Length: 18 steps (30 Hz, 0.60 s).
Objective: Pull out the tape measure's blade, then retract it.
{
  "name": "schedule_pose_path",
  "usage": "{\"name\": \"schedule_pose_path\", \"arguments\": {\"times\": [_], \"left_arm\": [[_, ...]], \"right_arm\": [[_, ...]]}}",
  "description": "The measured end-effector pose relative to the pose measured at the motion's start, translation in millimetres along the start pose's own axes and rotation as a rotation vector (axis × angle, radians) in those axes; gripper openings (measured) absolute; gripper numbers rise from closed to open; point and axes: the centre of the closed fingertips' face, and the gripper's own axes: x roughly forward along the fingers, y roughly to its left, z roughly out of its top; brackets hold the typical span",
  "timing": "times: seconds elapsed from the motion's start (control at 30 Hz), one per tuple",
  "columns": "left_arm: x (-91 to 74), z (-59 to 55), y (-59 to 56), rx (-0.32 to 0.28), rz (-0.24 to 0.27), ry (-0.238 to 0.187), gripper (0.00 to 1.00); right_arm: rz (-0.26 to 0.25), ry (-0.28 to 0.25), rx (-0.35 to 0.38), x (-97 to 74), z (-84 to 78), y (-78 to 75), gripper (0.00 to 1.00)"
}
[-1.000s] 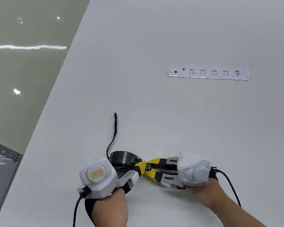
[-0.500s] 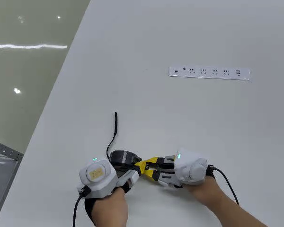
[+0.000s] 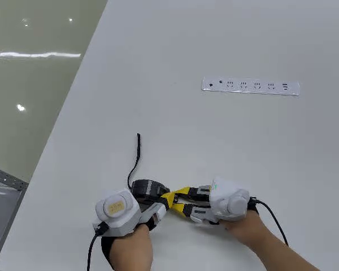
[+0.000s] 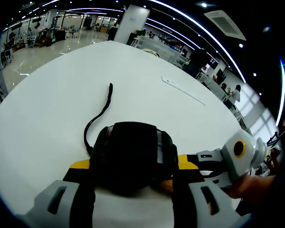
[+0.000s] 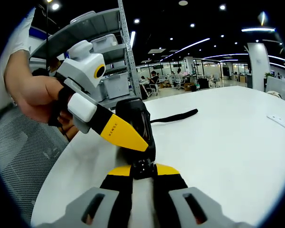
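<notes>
Underneath, white table (image 3: 214, 45), glossy floor (image 3: 28, 84).

The left gripper (image 4: 133, 165) clamps the black tape measure (image 4: 133, 149) on the table (image 4: 47, 95).

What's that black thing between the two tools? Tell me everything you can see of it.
The tape measure is a black, rounded case, plastic-looking, on the white table. A black strap trails from it. The left gripper clamps its sides; the right gripper pinches at its mouth. It looks wound in.
</notes>
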Motion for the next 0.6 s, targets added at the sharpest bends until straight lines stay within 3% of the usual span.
{"name": "schedule_pose_path", "arguments": {"times": [0.3,0.6], "left_arm": [[-0.1,-0.1,0.2,-0.001,-0.001,0.001,0.63],[-0.3,0.0,0.2,-0.005,0.0,0.007,0.63]], "right_arm": [[0.004,0.0,0.003,-3.5,-1.9,-0.3,0.14],[0.005,0.006,-0.042,3.7,1.0,1.9,0.12]]}}
